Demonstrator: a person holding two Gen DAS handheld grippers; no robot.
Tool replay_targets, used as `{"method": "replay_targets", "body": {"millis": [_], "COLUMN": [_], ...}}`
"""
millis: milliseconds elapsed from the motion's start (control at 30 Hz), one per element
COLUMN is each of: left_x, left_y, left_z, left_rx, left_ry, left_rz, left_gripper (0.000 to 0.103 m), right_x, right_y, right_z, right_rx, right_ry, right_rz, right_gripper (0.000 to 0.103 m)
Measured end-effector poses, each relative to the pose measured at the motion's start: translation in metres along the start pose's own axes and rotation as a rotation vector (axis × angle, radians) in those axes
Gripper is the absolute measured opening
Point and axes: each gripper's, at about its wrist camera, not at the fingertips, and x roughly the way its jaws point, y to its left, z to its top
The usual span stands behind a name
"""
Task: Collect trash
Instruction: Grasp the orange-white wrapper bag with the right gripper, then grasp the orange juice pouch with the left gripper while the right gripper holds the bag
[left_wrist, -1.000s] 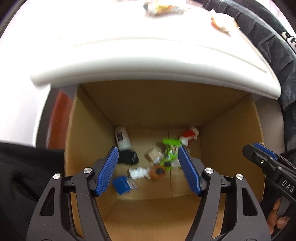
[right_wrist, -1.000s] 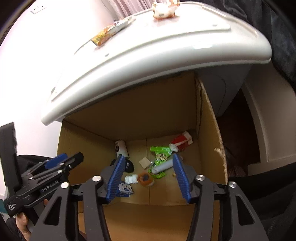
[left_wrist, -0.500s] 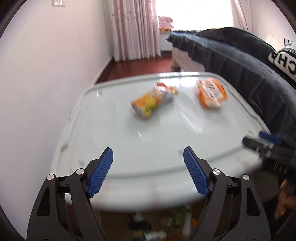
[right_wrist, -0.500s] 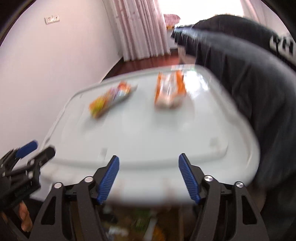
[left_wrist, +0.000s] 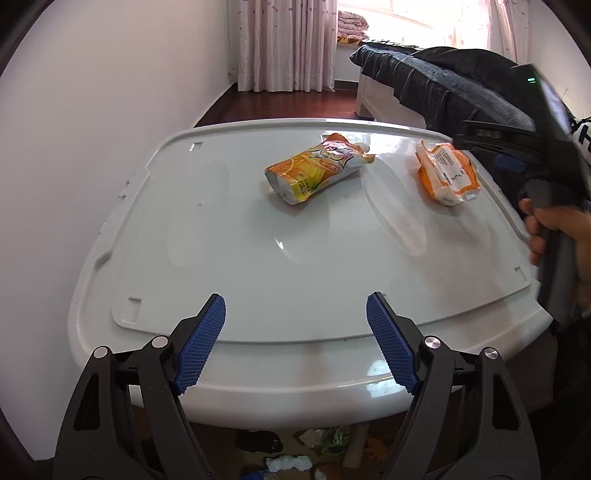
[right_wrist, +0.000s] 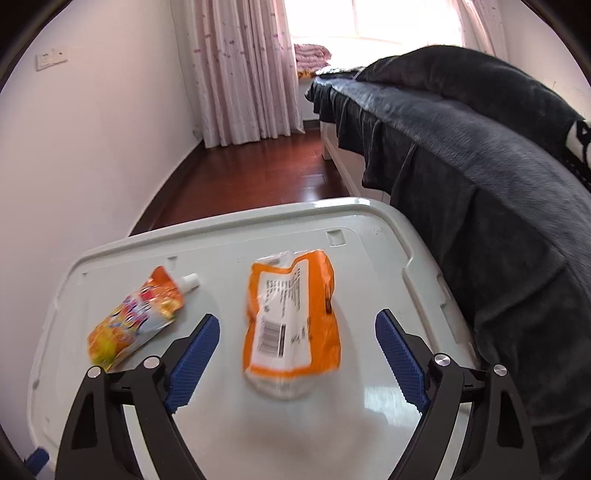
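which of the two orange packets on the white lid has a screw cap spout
The juice pouch with the fruit picture, on the left of the lid; its white cap points away. The other orange packet is a flat wrapper with a barcode.

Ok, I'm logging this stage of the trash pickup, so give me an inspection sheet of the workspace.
Surface: white plastic lid, glossy, bare apart from two packets.
Job's things: orange juice pouch lying flat, capped spout; orange wrapper beside it, apart.
Clutter: mixed trash below the lid's near edge.
Grippers: left gripper open, empty, short of the pouch; right gripper just been opening, jaws astride the wrapper, not pressing.
Cables: nothing seen.
Surroundings: dark blanket on bed, pink curtains, wood floor, white wall.
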Motion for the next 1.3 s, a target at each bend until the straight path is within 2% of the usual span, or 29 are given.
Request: {"method": "replay_targets", "body": {"millis": [167, 533, 567, 633, 700, 833, 1100, 1300], "left_x": [0.001, 0.004, 0.004, 0.004, 0.003, 0.0, -0.006, -0.003], "left_y": [-0.009, -0.014, -0.015, -0.016, -0.017, -0.018, -0.014, -0.009], "left_z": [0.003, 0.003, 0.003, 0.002, 0.002, 0.002, 0.003, -0.002], "left_rx": [0.024, 0.042, 0.043, 0.049, 0.051, 0.052, 0.039, 0.035], "left_ry": [-0.01, -0.001, 0.0, -0.001, -0.004, -0.013, -0.034, -0.032], "left_rz": [-0.005, -0.025, -0.026, -0.022, -0.02, -0.016, -0.011, 0.007], "left_gripper": [0.077, 0.077, 0.077, 0.077, 0.077, 0.077, 0.077, 0.077], "right_x": [0.041, 0.081, 0.087, 0.089, 0.087, 0.081, 0.058, 0.024], "right_y": [0.0, 0.009, 0.01, 0.019, 0.029, 0.029, 0.029, 0.013], "right_z": [0.015, 0.01, 0.008, 0.005, 0.001, -0.003, -0.024, -0.053], "right_rx": [0.039, 0.011, 0.009, -0.044, -0.094, -0.031, -0.019, -0.025], "right_ry": [0.067, 0.154, 0.182, 0.181, 0.191, 0.211, 0.207, 0.254], "right_rz": [-0.008, -0.04, -0.055, -0.097, -0.086, -0.084, -0.098, -0.052], "right_gripper": [0.085, 0.087, 0.083, 0.068, 0.051, 0.044, 0.034, 0.026]}}
